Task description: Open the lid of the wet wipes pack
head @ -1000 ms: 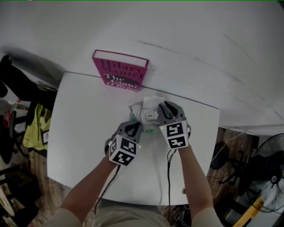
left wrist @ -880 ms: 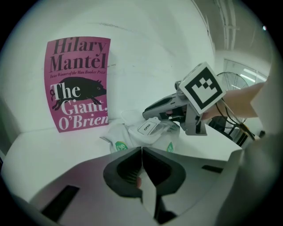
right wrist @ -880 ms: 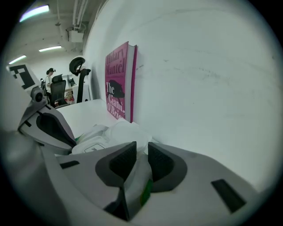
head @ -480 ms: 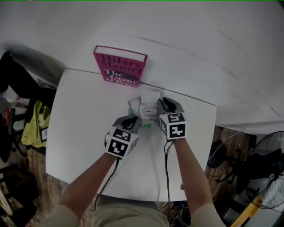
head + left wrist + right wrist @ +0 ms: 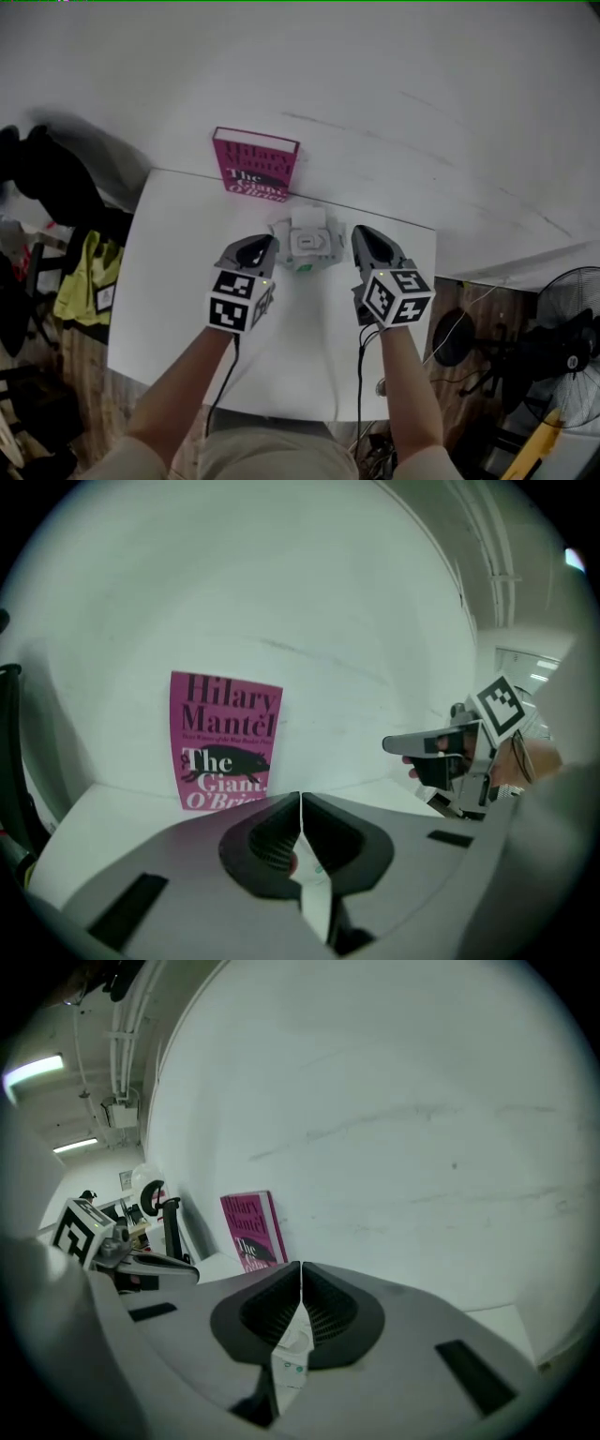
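The wet wipes pack (image 5: 307, 246) lies on the white table (image 5: 178, 281) near its far edge; its white flip lid (image 5: 308, 218) looks raised at the far side. My left gripper (image 5: 265, 242) hovers just left of the pack, jaws shut and empty (image 5: 300, 796). My right gripper (image 5: 358, 232) hovers just right of it; its jaws have just been closing and now stand shut with nothing between them (image 5: 301, 1265). Neither gripper touches the pack. A sliver of the pack (image 5: 291, 1358) shows below the right jaws.
A pink book (image 5: 255, 164) leans upright against the white wall behind the pack. Clothes on a dark chair (image 5: 80, 272) stand left of the table, and a fan (image 5: 572, 366) stands on the wooden floor at the right. Cables hang from both grippers over the table's near edge.
Both grippers have lifted off the pack and moved apart, left going left and right going right. The right jaws have closed. The pack stays on the table.
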A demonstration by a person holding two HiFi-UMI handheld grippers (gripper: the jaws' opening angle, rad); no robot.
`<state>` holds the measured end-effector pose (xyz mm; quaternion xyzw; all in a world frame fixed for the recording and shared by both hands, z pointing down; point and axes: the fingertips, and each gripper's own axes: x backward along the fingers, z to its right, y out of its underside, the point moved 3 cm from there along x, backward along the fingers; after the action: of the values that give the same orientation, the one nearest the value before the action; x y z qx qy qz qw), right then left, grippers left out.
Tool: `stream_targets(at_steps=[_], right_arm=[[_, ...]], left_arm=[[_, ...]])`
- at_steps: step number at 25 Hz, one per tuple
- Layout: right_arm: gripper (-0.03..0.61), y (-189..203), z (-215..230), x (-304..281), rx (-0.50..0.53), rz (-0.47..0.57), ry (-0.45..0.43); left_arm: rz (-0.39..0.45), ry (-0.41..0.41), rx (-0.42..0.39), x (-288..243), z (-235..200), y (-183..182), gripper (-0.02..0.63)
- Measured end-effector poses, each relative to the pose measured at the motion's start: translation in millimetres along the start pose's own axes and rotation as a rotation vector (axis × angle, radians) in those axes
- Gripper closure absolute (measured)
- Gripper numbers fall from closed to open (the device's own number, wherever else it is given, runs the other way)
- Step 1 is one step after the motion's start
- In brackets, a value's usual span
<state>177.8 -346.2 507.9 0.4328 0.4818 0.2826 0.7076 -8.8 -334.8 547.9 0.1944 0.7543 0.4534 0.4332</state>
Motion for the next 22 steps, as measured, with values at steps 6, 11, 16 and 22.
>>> stream_targets(at_steps=[6, 11, 16, 22], right_arm=[[0.552, -60.1, -36.1, 75.1, -0.008, 0.167, 0.003], [0.554, -83.5, -68.7, 131.5, 0.029, 0.247, -0.001], [0.554, -97.2, -99.0, 180.5, 0.061, 0.314, -0.024], [0.555, -113.1, -125.6, 230.5, 0.140, 0.372, -0.017]], left_arm=[[0.107, 0.025, -0.082, 49.8, 22.9, -62.3, 0.586], [0.205, 0.039, -0.111, 100.7, 37.9, -95.6, 0.586], [0.254, 0.074, -0.134, 143.1, 55.1, -114.5, 0.586], [0.285, 0.092, -0.184, 182.9, 66.6, -123.1, 0.586]])
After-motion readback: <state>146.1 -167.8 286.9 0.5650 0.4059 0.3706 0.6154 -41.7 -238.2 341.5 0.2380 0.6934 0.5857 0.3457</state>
